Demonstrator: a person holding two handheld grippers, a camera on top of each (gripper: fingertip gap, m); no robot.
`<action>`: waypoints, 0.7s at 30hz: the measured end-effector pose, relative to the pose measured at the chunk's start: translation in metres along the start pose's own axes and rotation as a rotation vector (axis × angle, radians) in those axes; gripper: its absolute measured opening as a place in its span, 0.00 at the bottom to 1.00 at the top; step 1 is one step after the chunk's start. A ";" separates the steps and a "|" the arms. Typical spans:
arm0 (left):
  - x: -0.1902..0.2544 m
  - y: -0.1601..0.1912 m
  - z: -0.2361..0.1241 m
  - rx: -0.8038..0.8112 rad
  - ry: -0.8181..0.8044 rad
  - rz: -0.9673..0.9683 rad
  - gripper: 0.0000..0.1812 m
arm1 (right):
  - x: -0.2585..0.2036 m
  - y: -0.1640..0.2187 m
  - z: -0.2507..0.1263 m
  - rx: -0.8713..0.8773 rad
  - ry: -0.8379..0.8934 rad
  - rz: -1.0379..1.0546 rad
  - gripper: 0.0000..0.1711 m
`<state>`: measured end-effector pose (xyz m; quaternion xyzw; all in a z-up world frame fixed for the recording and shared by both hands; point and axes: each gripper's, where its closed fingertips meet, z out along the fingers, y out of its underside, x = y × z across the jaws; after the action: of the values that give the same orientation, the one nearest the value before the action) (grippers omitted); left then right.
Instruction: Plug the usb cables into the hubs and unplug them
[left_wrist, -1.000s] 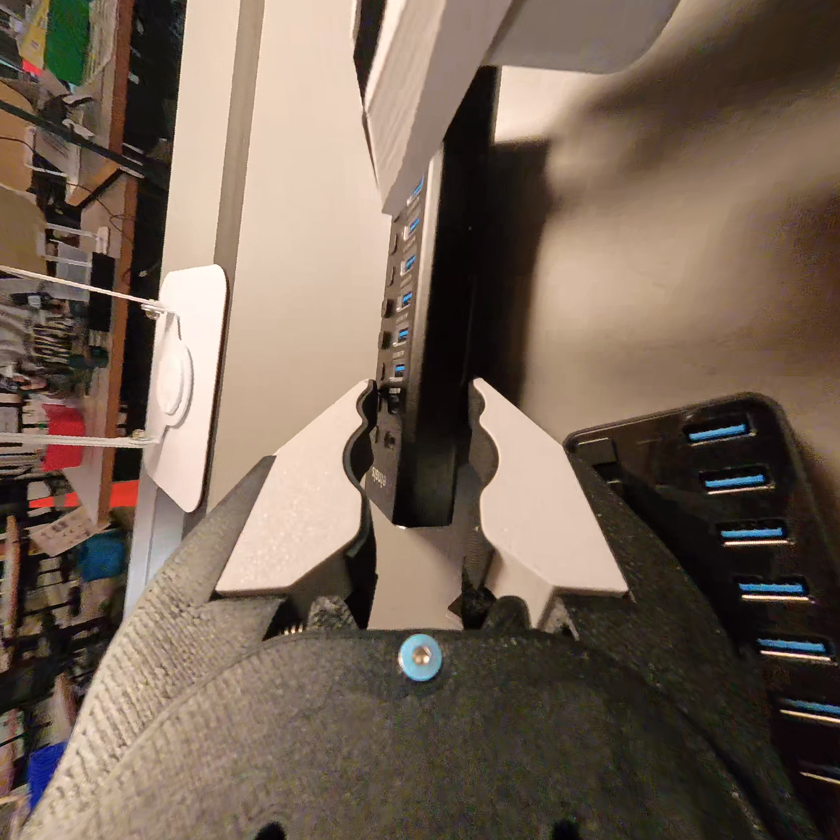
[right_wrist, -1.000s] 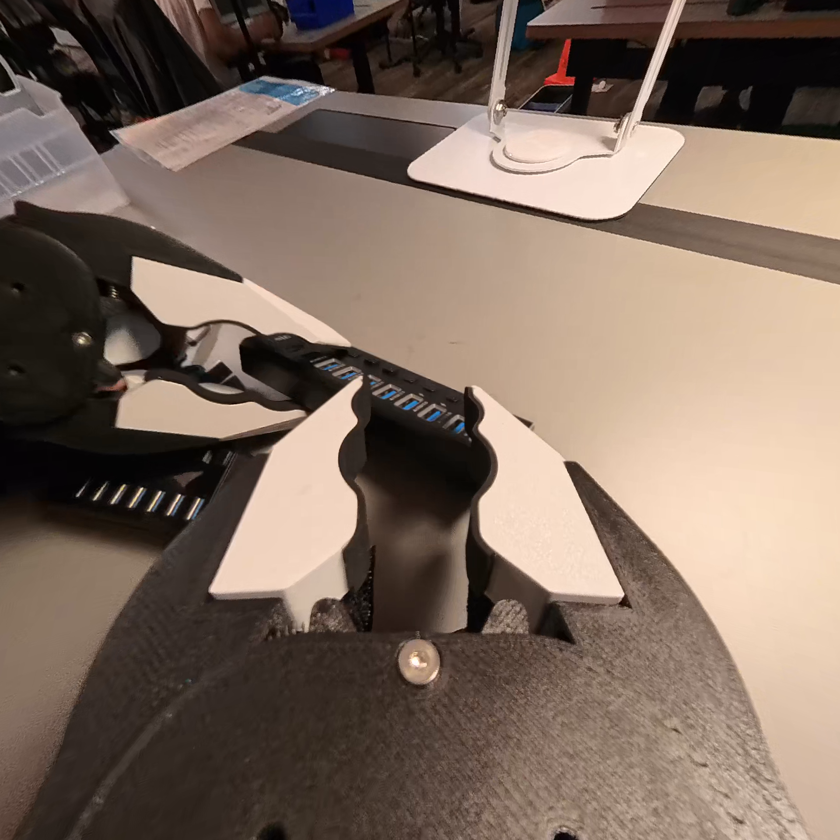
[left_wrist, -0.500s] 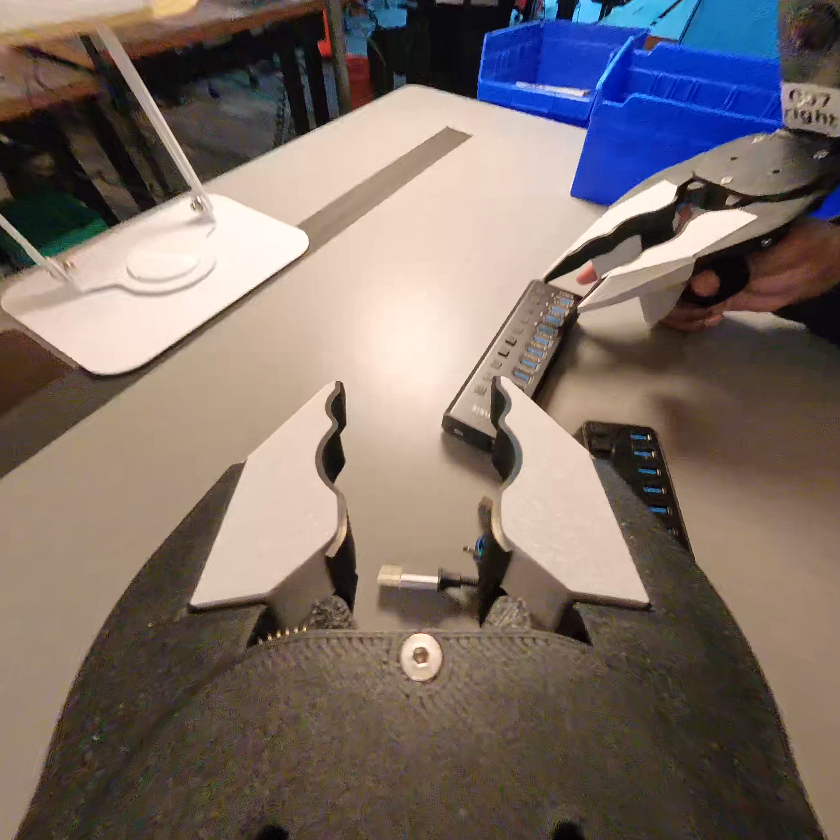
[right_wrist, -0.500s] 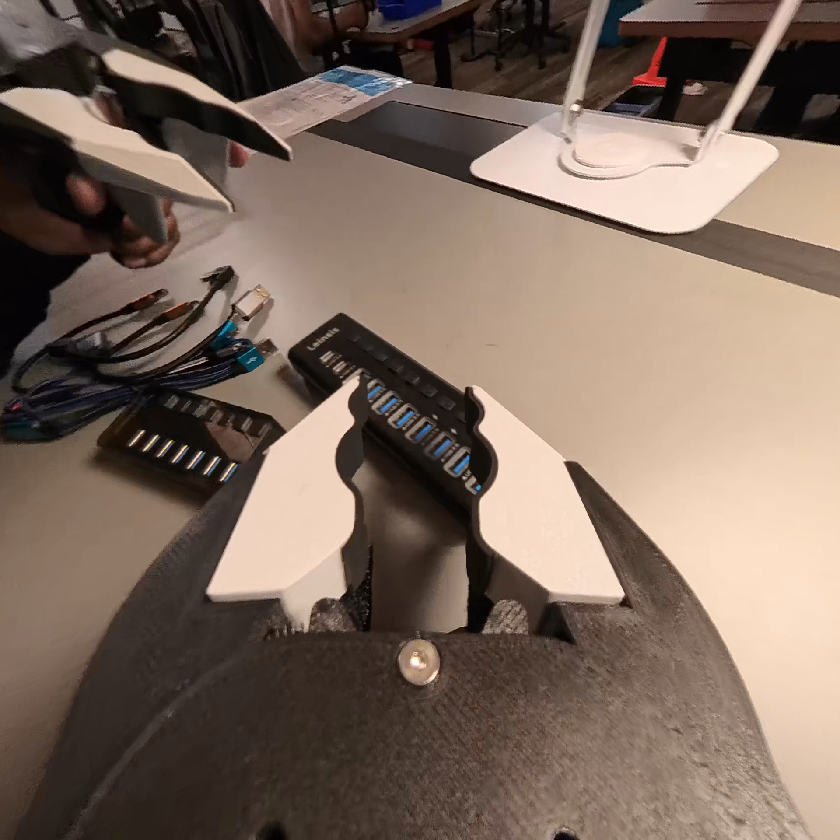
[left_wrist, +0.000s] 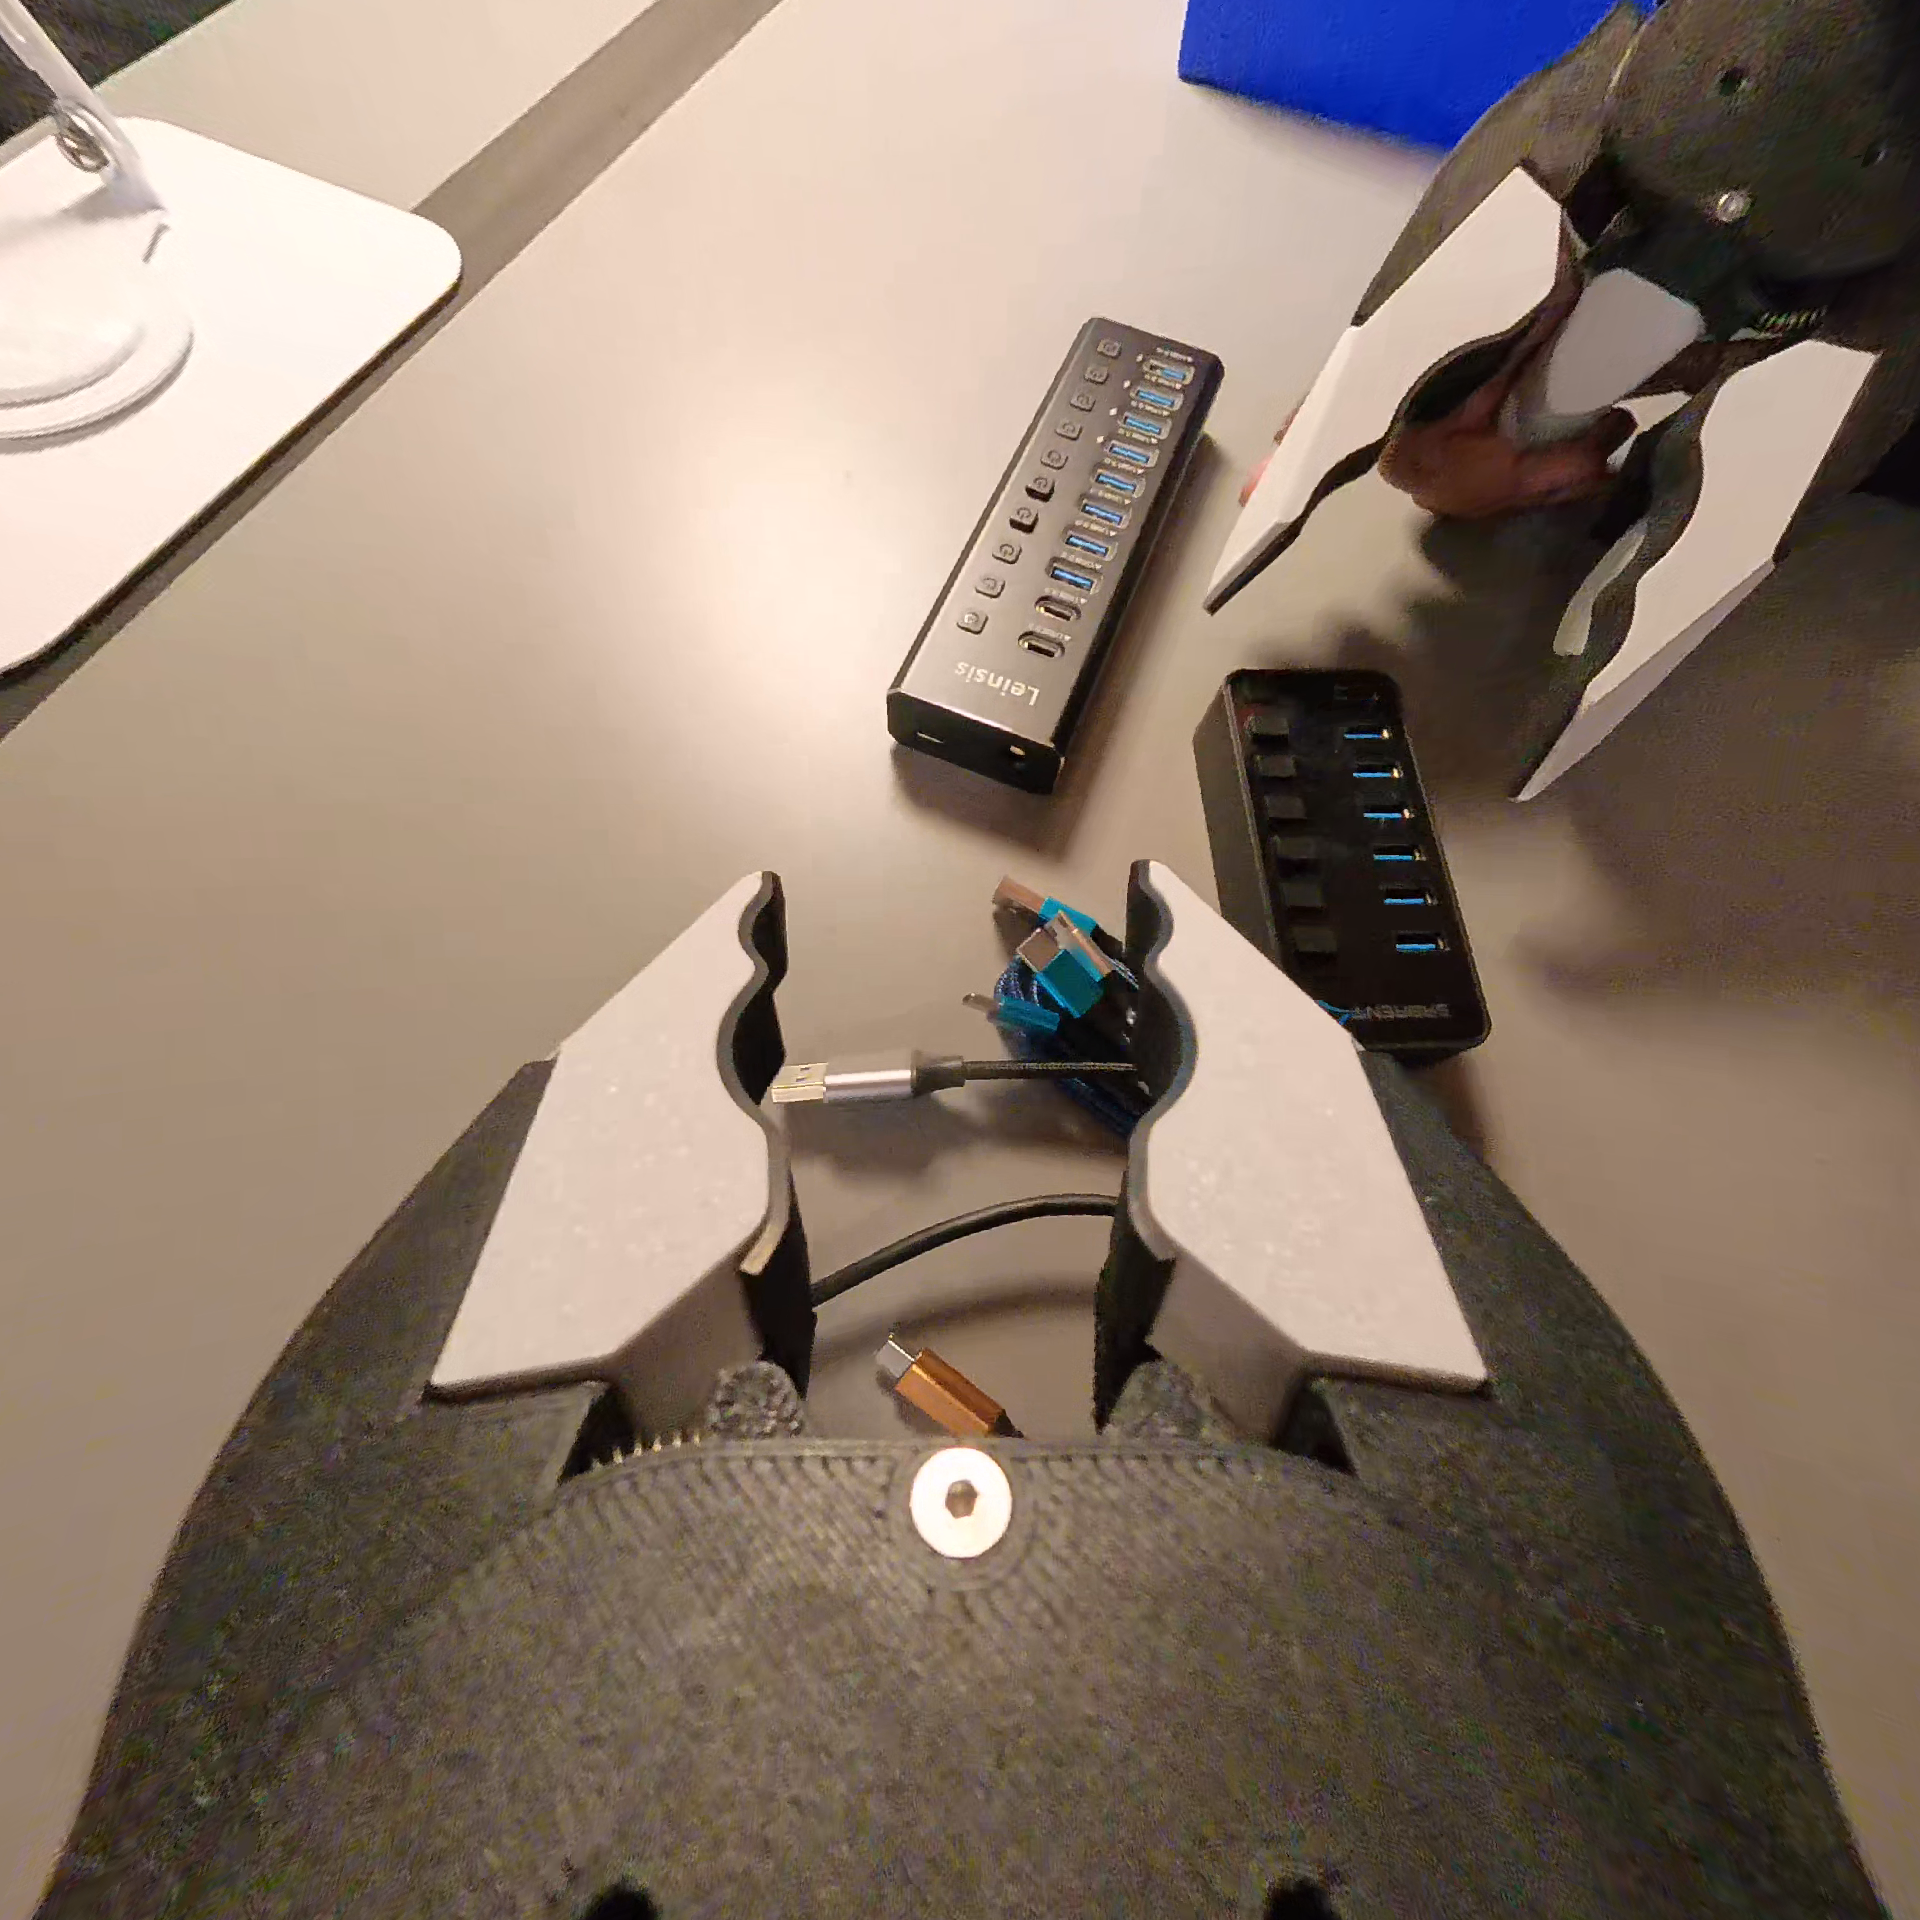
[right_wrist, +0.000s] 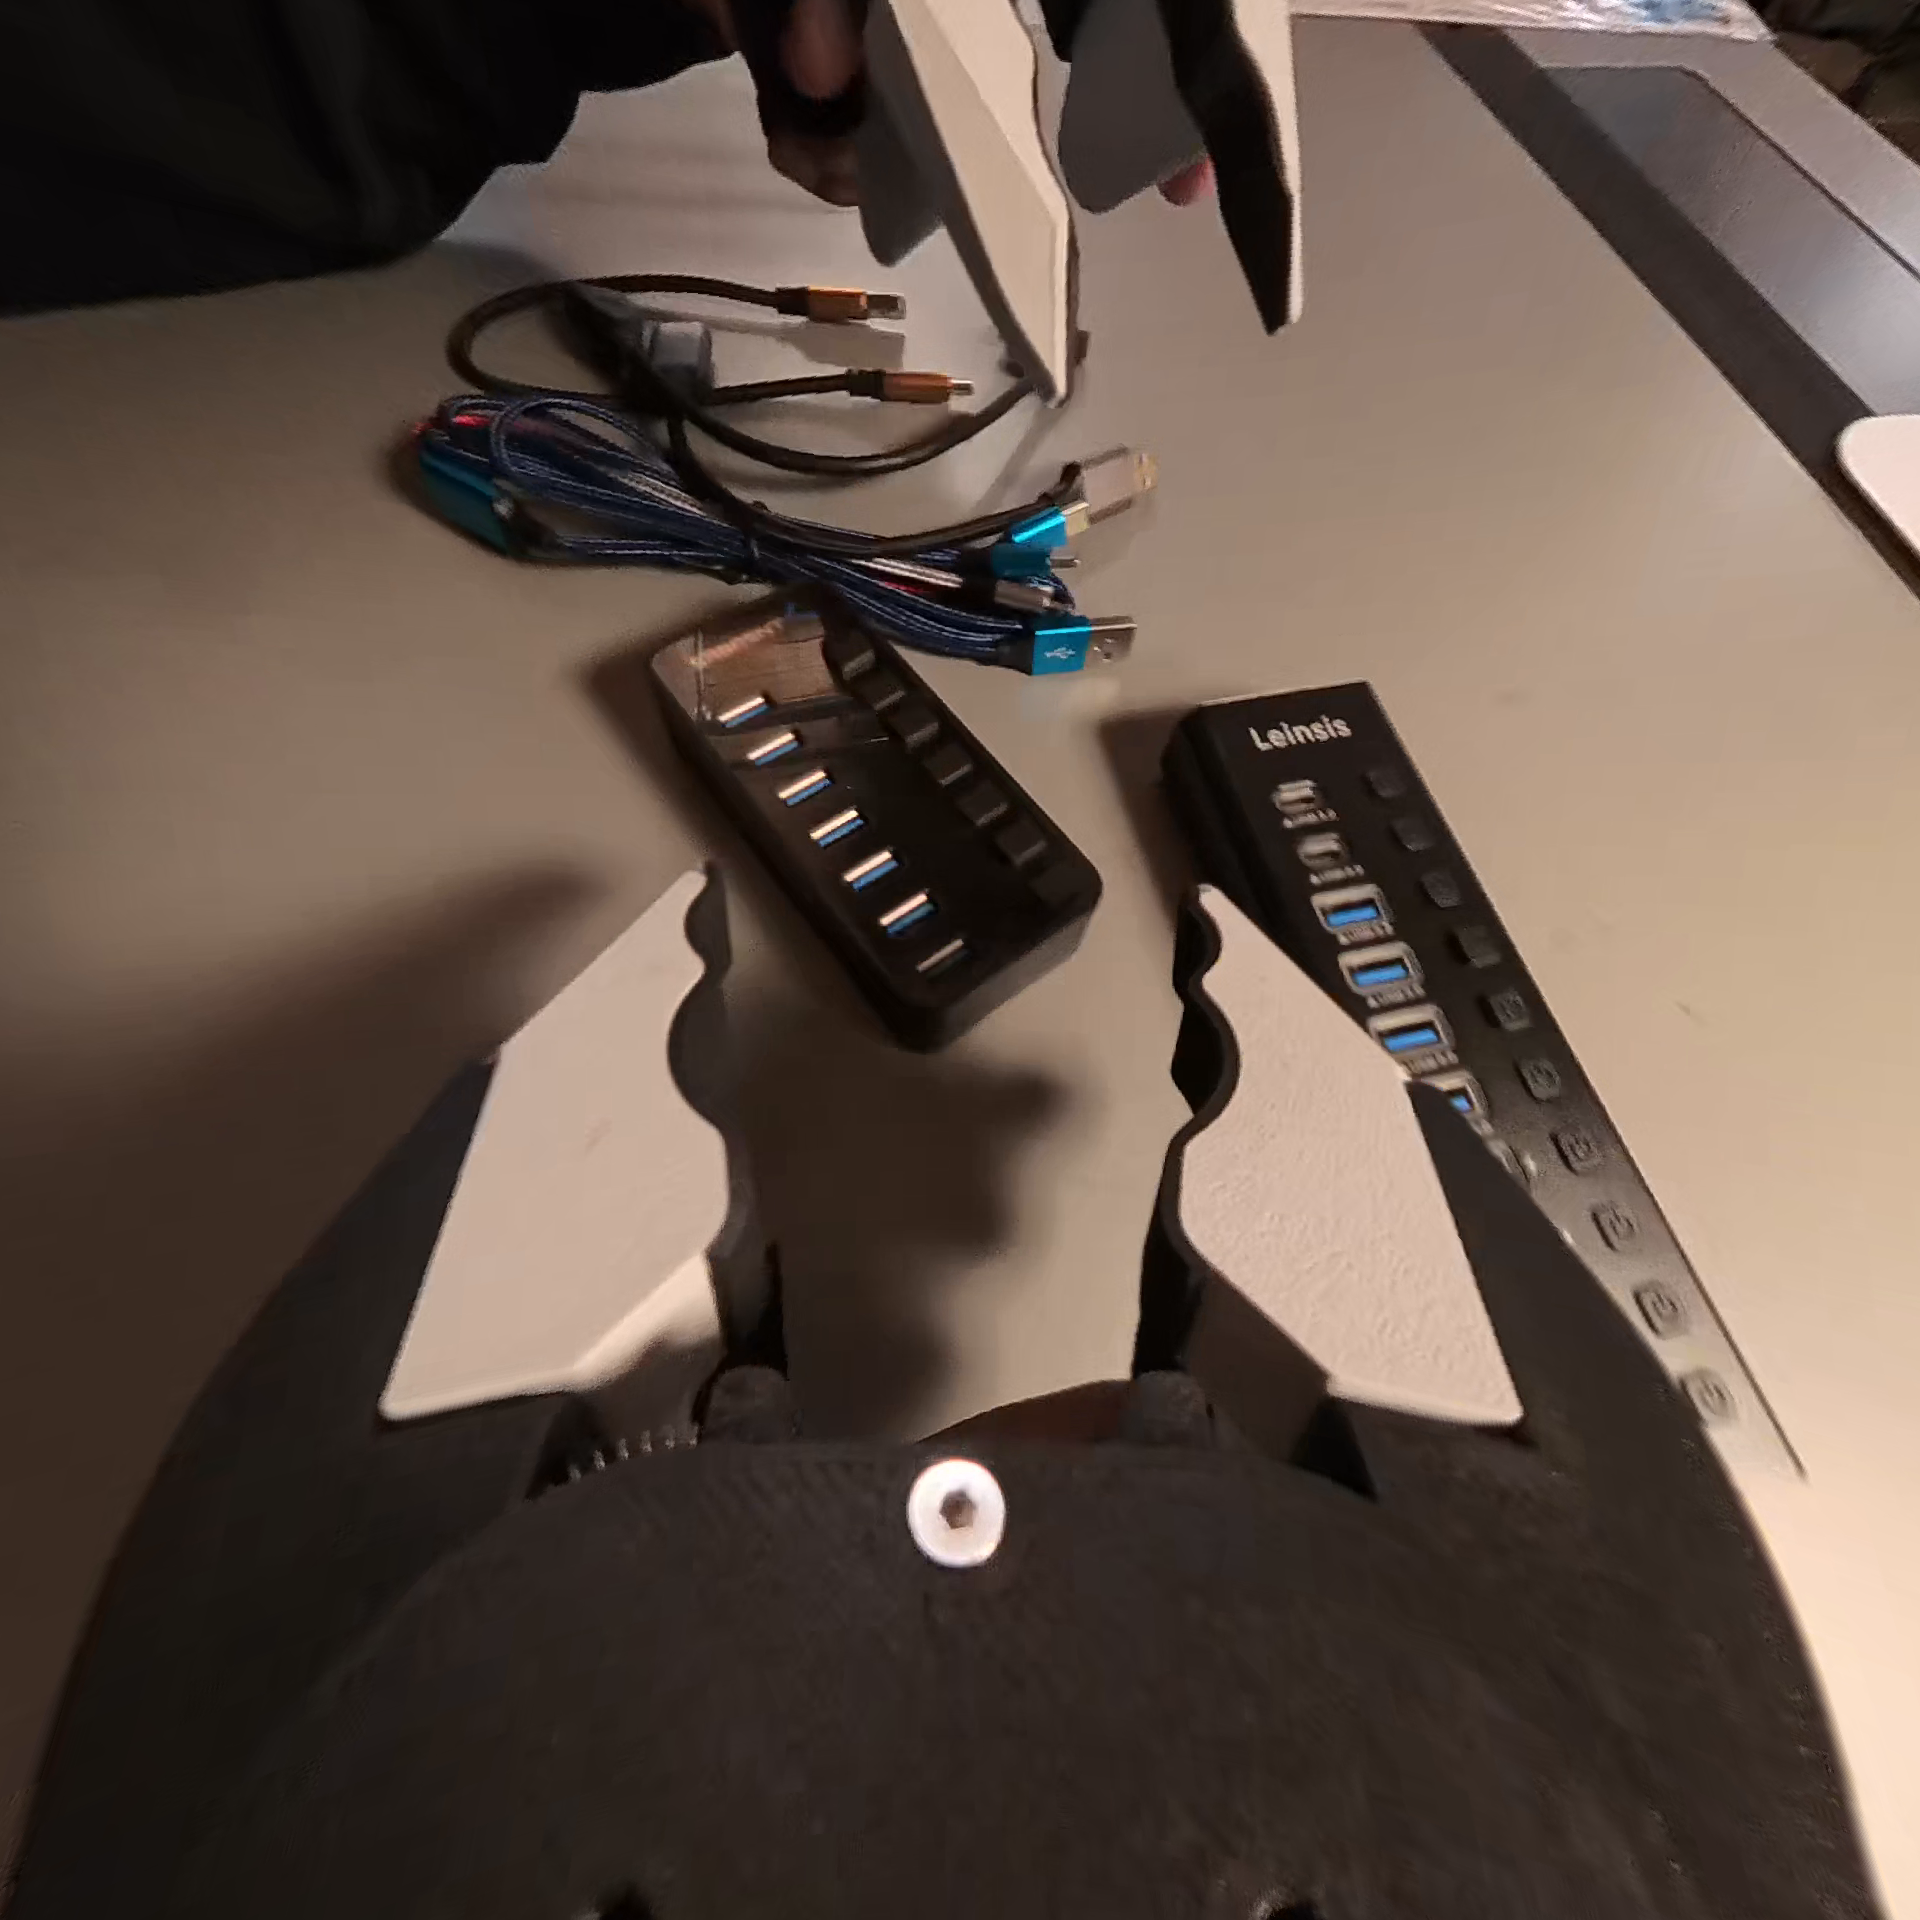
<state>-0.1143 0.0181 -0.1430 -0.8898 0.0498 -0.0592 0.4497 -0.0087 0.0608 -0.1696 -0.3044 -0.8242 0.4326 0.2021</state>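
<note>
Two black USB hubs lie flat on the grey table: a long one and a short one, both with blue ports facing up and nothing plugged in. A loose bundle of cables lies beside them, with blue, silver and copper plugs. My left gripper is open and empty, hovering over a silver USB plug. It also shows at the top of the right wrist view. My right gripper is open and empty above the short hub, and also shows in the left wrist view.
A white lamp base stands at the far left. A blue bin sits beyond the hubs. A dark strip runs along the table. A person's hand holds the right gripper.
My left gripper let go of the long hub, which now lies flat, and drew back over the cables. My right gripper opened wider and now looks down on the hubs.
</note>
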 end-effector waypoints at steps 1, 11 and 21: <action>0.003 0.002 0.001 -0.016 0.017 0.001 0.38 | -0.002 -0.002 0.004 -0.004 -0.008 -0.009 0.53; 0.005 0.011 0.008 -0.057 0.010 0.029 0.37 | -0.008 0.007 0.035 -0.163 0.029 -0.126 0.47; -0.018 0.005 0.009 0.006 -0.082 -0.056 0.35 | 0.004 0.040 -0.023 -0.190 0.006 -0.110 0.33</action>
<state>-0.1312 0.0245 -0.1534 -0.8912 0.0059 -0.0353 0.4523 0.0154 0.0945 -0.1903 -0.2779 -0.8763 0.3401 0.1982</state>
